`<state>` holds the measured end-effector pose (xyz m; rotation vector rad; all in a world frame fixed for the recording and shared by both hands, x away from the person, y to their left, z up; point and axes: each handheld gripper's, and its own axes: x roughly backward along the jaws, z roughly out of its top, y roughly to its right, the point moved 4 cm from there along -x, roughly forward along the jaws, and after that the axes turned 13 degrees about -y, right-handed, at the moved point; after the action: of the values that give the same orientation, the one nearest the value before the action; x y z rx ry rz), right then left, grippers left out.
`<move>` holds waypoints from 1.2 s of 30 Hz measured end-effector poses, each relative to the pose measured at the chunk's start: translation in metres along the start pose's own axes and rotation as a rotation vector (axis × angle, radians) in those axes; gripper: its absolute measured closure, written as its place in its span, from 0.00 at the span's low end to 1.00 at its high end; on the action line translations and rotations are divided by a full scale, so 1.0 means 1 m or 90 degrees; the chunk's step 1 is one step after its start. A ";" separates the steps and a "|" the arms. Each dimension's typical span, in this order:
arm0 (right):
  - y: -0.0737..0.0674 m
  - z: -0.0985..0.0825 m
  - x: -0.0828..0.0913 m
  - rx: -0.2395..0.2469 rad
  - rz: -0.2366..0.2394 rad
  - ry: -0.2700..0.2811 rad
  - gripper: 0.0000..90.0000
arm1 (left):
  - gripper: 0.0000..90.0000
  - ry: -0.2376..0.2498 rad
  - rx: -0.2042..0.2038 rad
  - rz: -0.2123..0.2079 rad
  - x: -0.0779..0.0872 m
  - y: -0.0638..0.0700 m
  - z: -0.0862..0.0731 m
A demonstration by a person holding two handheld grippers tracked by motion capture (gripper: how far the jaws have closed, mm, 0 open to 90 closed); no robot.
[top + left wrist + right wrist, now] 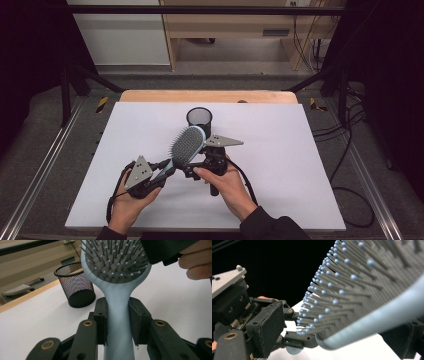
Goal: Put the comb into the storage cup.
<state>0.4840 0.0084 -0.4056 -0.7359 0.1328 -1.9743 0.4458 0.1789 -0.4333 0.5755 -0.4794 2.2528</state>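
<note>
Hairbrush (117, 302) handle clamped in left claw (117, 325); right claw (342, 340) wide around brush head; no readable writing

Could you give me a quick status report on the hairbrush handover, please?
Left gripper shut on hairbrush handle. Right gripper open around brush head, pads not pressing. Mesh cup beyond, path clear.

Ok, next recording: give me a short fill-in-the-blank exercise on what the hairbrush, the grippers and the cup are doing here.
1. The left gripper is shut on the hairbrush by its ____.
2. The right gripper has its jaws standing on either side of the brush's ____, not pressing it.
3. The black mesh cup stands ____ on the white table.
4. The cup's inside is ____.

Missing words: handle; head; upright; empty
</note>
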 end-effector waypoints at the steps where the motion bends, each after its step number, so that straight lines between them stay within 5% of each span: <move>1: -0.001 0.001 0.000 0.000 -0.001 0.000 0.14 | 0.77 0.000 0.000 0.002 0.000 0.000 0.000; 10: -0.005 0.010 -0.002 0.000 -0.002 -0.005 0.24 | 0.77 0.010 -0.011 0.010 0.002 0.000 0.000; 25: -0.005 0.016 -0.001 -0.064 0.030 0.008 0.50 | 0.77 0.012 -0.006 0.017 0.000 -0.003 -0.005; 36: -0.013 0.022 -0.005 -0.049 0.015 0.012 0.57 | 0.77 0.031 0.016 0.020 -0.002 -0.007 -0.009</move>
<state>0.4876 0.0237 -0.3852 -0.7621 0.2297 -1.9628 0.4505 0.1866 -0.4404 0.5274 -0.4401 2.3005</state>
